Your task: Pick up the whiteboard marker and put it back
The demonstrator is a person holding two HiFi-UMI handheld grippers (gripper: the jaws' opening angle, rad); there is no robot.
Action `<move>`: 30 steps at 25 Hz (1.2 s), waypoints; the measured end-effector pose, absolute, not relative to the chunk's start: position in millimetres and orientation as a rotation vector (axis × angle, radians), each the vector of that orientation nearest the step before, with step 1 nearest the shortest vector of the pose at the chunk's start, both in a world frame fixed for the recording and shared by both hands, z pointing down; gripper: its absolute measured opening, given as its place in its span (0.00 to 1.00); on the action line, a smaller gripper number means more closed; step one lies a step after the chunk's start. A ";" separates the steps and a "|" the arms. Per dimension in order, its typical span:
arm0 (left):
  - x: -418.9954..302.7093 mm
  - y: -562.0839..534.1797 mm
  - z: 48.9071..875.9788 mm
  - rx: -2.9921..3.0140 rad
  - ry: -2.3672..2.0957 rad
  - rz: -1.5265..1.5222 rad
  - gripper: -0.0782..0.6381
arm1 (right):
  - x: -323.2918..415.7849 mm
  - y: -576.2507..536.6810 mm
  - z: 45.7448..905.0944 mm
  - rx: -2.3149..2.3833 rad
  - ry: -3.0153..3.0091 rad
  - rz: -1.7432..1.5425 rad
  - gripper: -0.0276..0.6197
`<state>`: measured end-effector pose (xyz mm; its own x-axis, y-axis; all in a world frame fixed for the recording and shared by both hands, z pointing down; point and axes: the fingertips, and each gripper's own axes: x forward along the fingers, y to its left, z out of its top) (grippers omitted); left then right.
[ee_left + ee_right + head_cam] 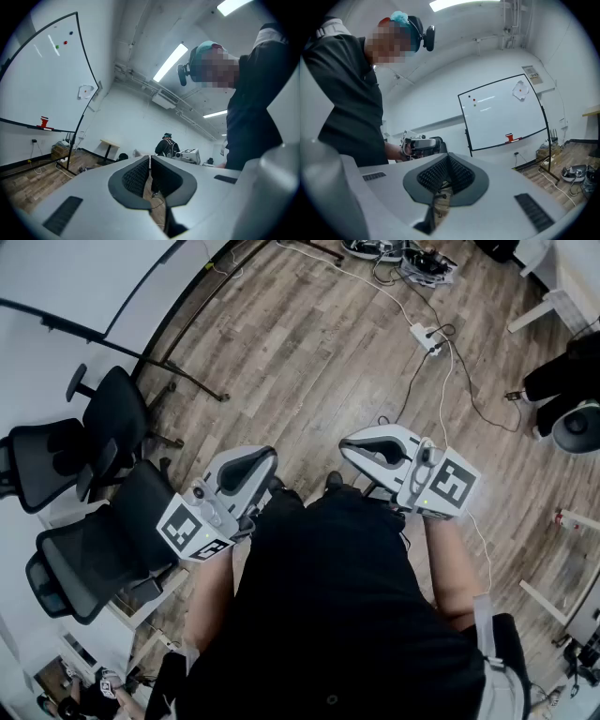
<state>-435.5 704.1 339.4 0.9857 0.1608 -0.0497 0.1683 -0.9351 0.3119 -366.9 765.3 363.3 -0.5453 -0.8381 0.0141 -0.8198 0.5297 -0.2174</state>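
Both grippers are held close in front of the person's dark shirt, pointing level over the wooden floor. My left gripper [269,457] [150,161] is shut, its ridged pads together with nothing between them. My right gripper [347,442] [446,159] is also shut and empty. A whiteboard [42,75] [501,112] on a black stand is off to the side. A small red thing [44,123] [509,138] sits on its ledge; it is too small to tell whether it is the marker. The right gripper view shows the left gripper [419,144] in the person's hand.
Two black office chairs [94,437] [103,549] stand at the left in the head view. A power strip with cables [427,334] lies on the floor ahead. The whiteboard's black foot [178,371] crosses the floor. Another person [167,145] stands far off near a small table [110,143].
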 end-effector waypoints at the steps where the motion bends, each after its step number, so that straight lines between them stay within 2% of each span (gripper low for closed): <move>1: -433.2 703.8 338.8 2.814 0.248 -0.034 0.13 | -366.8 763.2 364.5 -1.454 2.671 -0.304 0.07; 11: -410.7 708.1 344.2 2.815 0.257 -0.035 0.13 | -349.2 763.2 370.1 -1.431 2.691 -0.297 0.07; 18: -423.0 699.5 352.8 2.798 0.183 -0.032 0.13 | -355.8 751.7 372.1 -1.365 2.716 -0.305 0.07; 30: -446.9 598.3 374.1 2.733 0.077 -0.076 0.13 | -352.6 665.7 394.2 -1.443 2.725 -0.423 0.07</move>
<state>-446.9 598.3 374.1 0.9970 0.0427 -0.0644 0.0647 -0.9169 0.3938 -352.6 665.7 394.2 -0.5698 -0.8156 0.1008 -0.8078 0.5333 -0.2512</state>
